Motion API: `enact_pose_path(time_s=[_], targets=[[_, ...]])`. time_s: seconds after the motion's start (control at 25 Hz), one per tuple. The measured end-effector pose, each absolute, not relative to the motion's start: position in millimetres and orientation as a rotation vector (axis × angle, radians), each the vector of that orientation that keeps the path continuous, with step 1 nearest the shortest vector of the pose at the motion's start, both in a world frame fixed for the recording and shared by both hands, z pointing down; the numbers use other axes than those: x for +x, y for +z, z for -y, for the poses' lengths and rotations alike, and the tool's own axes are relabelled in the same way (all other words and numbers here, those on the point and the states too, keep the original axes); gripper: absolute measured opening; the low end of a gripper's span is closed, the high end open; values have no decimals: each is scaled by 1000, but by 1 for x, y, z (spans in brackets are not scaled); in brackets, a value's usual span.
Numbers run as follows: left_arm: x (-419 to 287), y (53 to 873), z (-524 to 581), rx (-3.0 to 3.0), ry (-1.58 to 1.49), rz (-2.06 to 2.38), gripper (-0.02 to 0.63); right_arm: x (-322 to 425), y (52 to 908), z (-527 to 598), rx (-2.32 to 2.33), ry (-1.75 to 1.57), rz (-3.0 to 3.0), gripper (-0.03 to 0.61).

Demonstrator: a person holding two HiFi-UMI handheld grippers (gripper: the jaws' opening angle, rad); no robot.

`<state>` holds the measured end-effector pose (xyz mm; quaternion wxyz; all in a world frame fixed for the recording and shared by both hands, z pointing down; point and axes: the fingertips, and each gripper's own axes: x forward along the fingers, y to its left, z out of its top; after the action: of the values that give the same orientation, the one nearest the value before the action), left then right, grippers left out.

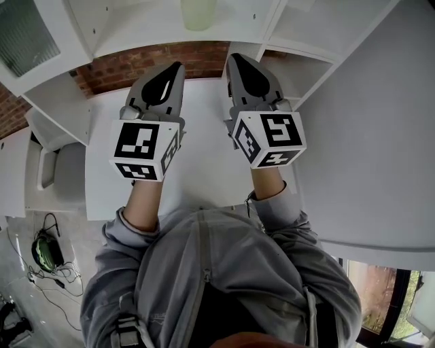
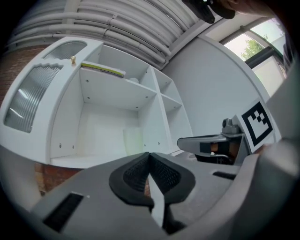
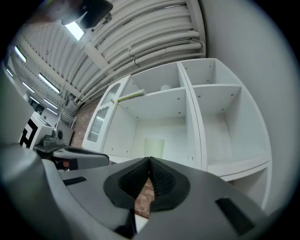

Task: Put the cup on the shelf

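Observation:
A pale green translucent cup point(image 1: 198, 13) stands upright on the lower board of the white shelf unit point(image 1: 136, 27), in its wide middle compartment. It also shows as the cup point(image 2: 132, 140) in the left gripper view and the cup point(image 3: 154, 147) in the right gripper view. My left gripper point(image 1: 178, 66) and right gripper point(image 1: 234, 58) hover side by side over the white table, pointing at the shelf, short of the cup. The left gripper point(image 2: 149, 154) is shut with nothing in it. The right gripper point(image 3: 150, 159) is shut and empty too.
The white table point(image 1: 204, 170) runs under both grippers to a brick wall point(image 1: 156, 64) below the shelf. A glass-door cabinet point(image 2: 33, 103) flanks the shelf's left. A yellow-green flat item point(image 2: 103, 69) lies on the upper board. A white wall panel point(image 1: 367, 149) stands at right; cables point(image 1: 44, 251) lie on the floor.

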<state>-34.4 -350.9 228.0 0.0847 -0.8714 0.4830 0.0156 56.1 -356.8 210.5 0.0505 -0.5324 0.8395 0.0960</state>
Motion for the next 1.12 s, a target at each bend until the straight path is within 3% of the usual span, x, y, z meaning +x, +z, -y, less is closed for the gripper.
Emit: enact_pose_path(time_s=[1.12], targets=[[-30, 339, 296, -2623, -70, -1582, 8, 59, 335, 303, -1663, 185, -2655, 28]])
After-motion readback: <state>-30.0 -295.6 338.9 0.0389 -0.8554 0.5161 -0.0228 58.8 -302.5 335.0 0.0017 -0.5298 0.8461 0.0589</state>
